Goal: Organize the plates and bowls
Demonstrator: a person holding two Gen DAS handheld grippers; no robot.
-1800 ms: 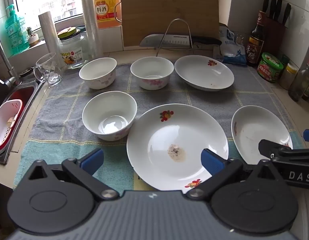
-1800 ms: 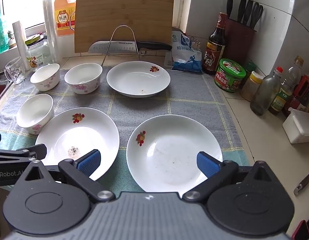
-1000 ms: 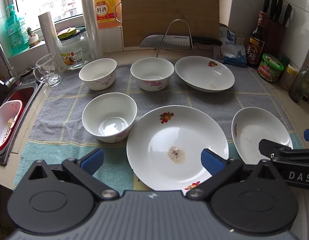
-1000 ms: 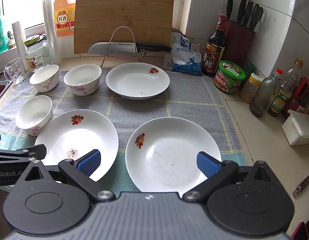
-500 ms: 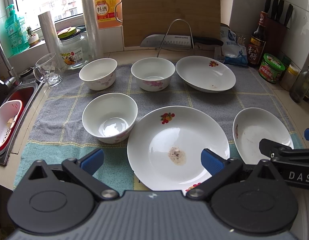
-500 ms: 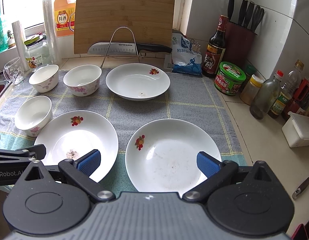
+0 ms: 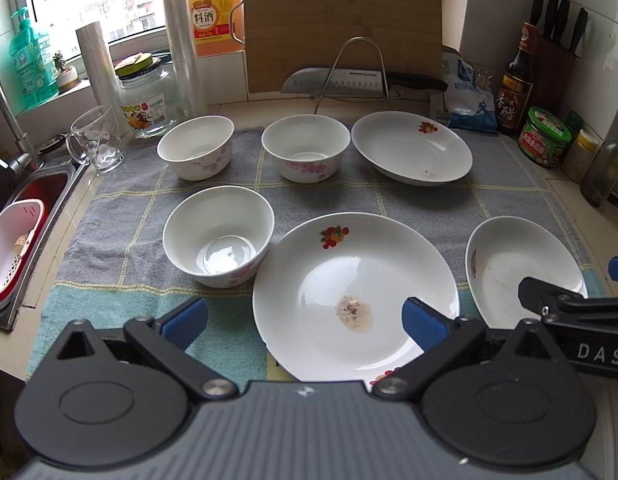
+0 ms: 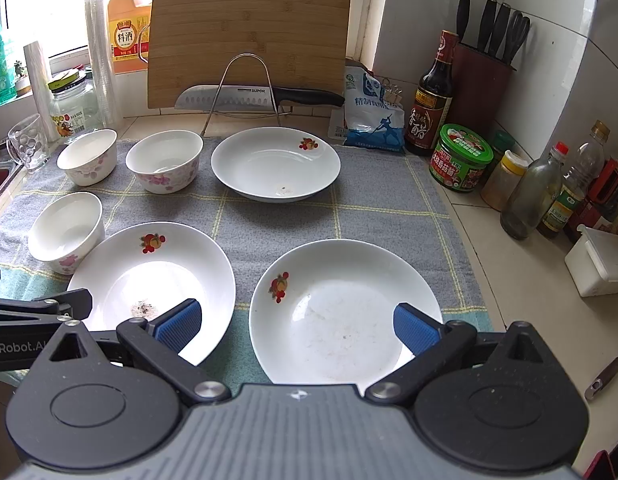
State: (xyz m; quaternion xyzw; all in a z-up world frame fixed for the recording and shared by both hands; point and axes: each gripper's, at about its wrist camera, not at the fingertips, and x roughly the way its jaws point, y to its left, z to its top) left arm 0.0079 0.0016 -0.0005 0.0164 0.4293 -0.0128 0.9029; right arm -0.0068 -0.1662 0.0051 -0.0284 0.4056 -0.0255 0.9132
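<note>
Three white plates and three white bowls lie on a grey checked towel (image 7: 317, 200). The near middle plate (image 7: 355, 292) has a food stain; my left gripper (image 7: 305, 320) is open and empty just before its near rim. The near right plate (image 8: 345, 308) lies under my right gripper (image 8: 297, 326), which is open and empty. A far plate (image 8: 275, 164) sits at the back. A near bowl (image 7: 219, 236) stands left of the stained plate; two bowls stand behind it, one on the left (image 7: 196, 147) and one on the right (image 7: 306, 147).
A sink (image 7: 29, 216) with a red-white basket lies at the left. A glass mug (image 7: 95, 146), jar, cutting board (image 8: 249, 40) and knife on a rack stand at the back. Bottles, a green-lidded jar (image 8: 461, 158) and a white box (image 8: 597, 264) line the right counter.
Both grippers have drifted slightly; the dishes sit a little lower and nearer in both views. Nothing was grasped or moved.
</note>
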